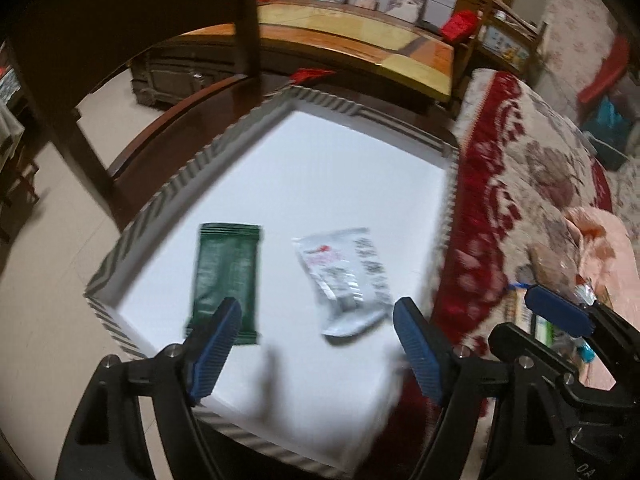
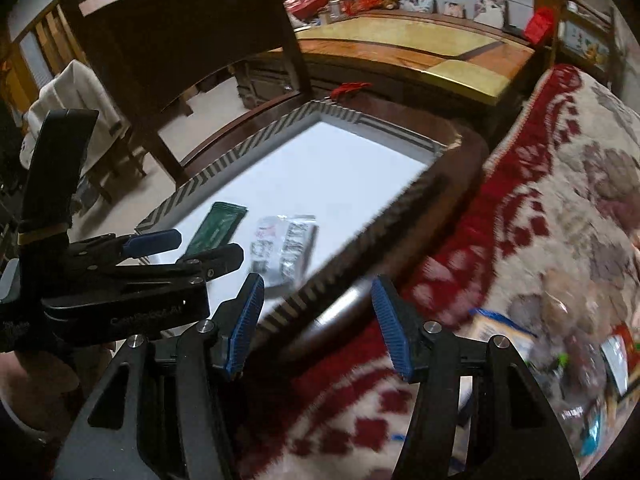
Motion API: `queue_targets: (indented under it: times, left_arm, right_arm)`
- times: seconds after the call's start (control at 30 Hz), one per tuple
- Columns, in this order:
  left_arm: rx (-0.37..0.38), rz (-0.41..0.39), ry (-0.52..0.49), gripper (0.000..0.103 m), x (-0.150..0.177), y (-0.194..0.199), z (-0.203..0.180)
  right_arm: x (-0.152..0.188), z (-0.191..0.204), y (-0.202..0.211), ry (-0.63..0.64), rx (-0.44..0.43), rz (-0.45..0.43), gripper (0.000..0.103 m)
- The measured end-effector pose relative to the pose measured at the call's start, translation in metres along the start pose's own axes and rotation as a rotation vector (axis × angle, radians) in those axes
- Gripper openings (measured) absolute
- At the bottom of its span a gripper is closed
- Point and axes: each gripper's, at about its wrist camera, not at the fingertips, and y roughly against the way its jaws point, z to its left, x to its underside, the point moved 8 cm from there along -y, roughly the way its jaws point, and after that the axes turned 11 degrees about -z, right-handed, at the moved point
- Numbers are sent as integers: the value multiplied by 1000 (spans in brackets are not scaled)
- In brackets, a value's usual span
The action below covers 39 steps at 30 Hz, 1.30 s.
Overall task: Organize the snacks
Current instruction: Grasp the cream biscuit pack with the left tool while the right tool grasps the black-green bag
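Your left gripper (image 1: 316,336) hangs over the near end of the white tray (image 1: 304,92) with its jaws spread wide and nothing between the blue pads (image 1: 218,348). Two snacks lie flat on the tray floor just beyond those pads: the green packet (image 1: 226,276) on the left and the silver-white packet (image 1: 344,280) to its right, apart from each other, neither touched. The tray, with its grey-and-white striped rim, sits on a dark wooden table (image 1: 160,128).

Your right gripper (image 2: 318,326) is off to the right, over the tray's right rim and the red-and-cream patterned blanket (image 2: 540,208) — jaws parted, empty, blue pads clear of everything. From that view the left gripper shows at the left edge, held above the tray's near-left corner, and both packets sit between it and the right rim.

Farther right on the blanket, near the right gripper, there's a loose heap of other snack packets (image 2: 500,328), blurred — you can't tell one from another. A dark wooden chair (image 2: 180,40) stands at the far left of the tray, and a long wooden bench (image 2: 420,52) runs behind it.
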Motion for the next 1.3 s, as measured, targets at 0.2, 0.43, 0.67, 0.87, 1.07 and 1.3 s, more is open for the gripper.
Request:
queue_targets:
  times: [0.2, 0.43, 0.67, 0.87, 1.07, 1.3]
  left_arm:
    - [49, 1, -51, 80, 4, 8, -37]
    - [96, 3, -117, 80, 12, 16, -78]
    - [146, 39, -160, 80, 29, 15, -115]
    - [173, 80, -204, 81, 47, 7, -143]
    - [193, 137, -243, 80, 66, -6, -166]
    - [208, 174, -262, 81, 76, -19, -182]
  right_arm:
    - [17, -32, 30, -46, 51, -15, 56]
    - [42, -72, 69, -95, 119, -34, 56]
    - [73, -110, 99, -152, 189, -32, 56]
    - [97, -135, 113, -204, 219, -22, 56]
    - [108, -151, 117, -245, 231, -13, 56]
    - [113, -157, 115, -264, 231, -7, 56]
